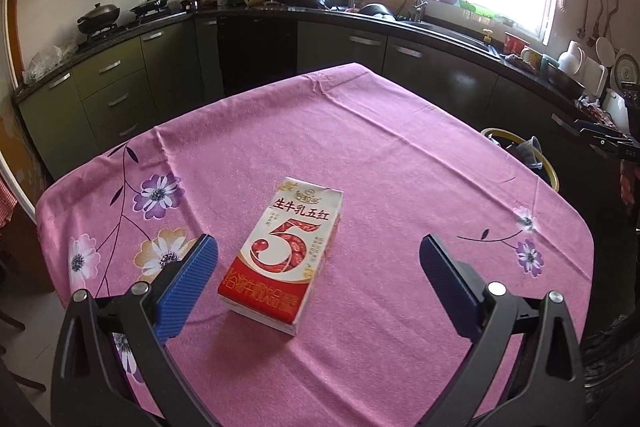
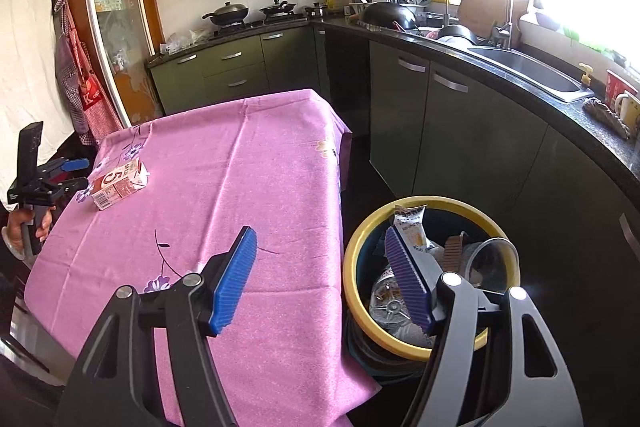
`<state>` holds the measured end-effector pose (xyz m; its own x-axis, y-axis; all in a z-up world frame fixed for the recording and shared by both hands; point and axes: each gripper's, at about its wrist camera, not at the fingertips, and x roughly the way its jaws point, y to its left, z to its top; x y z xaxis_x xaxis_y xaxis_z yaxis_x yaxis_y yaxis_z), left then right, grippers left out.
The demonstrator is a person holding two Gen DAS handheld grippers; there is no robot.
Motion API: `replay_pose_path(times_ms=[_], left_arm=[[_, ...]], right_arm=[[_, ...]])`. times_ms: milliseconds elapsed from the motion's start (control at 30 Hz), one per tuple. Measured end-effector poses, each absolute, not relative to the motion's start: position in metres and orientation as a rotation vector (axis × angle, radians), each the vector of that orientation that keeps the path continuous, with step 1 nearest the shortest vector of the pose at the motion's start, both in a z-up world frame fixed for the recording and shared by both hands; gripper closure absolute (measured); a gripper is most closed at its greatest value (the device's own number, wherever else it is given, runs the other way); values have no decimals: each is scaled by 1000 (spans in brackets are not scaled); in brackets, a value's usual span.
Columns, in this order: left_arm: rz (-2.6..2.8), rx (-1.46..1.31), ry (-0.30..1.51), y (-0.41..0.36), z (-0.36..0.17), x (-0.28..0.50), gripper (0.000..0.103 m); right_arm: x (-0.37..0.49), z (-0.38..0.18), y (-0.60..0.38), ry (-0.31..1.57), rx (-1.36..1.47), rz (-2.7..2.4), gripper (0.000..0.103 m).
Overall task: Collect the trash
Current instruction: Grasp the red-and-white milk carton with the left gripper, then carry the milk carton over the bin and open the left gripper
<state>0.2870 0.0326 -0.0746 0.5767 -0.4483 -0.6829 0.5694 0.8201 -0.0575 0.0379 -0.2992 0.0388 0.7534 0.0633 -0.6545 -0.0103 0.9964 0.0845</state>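
Note:
A red and white drink carton (image 1: 286, 253) lies flat on the pink flowered tablecloth (image 1: 400, 167). My left gripper (image 1: 319, 245) is open around it. The carton lies nearer the left blue pad (image 1: 188, 287), and neither pad touches it. In the right wrist view the same carton (image 2: 120, 183) lies at the table's far left, with the left gripper (image 2: 74, 173) right beside it. My right gripper (image 2: 319, 233) is open and holds nothing, hanging over the table's edge and the yellow-rimmed trash bin (image 2: 360, 239). Inside the bin lie a snack wrapper (image 2: 412, 227) and a clear plastic cup (image 2: 492, 259).
The bin (image 1: 550, 171) stands on the floor against the table's right side. Dark green cabinets (image 2: 460, 131) and a black counter with a sink (image 2: 532, 71) curve around behind. A person's hand (image 2: 24, 227) grips the left tool's handle.

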Motion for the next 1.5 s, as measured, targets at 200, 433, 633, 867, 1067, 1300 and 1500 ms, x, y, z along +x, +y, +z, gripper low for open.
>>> replay_pose_path(times_ms=[200,433,633,867,1067,1300,1500], left_arm=[[-645,179,818,33,-100,319,7],[-671,196,861,24,-117,329,7],[-677,202,894,13,-128,328,7],[-643,245,907,0,-133,323,19],[-580,235,909,0,-129,324,52],[-566,238,902,-13,-114,305,53],[-659,282,833,-72,-71,267,53]], right_arm=[[53,35,-283,742,69,59,36],[67,27,-270,770,60,82,36],[78,20,-262,789,56,104,36],[79,13,-260,798,63,118,36],[75,12,-263,795,73,125,36],[65,14,-272,778,84,134,36],[44,22,-292,743,89,95,36]])
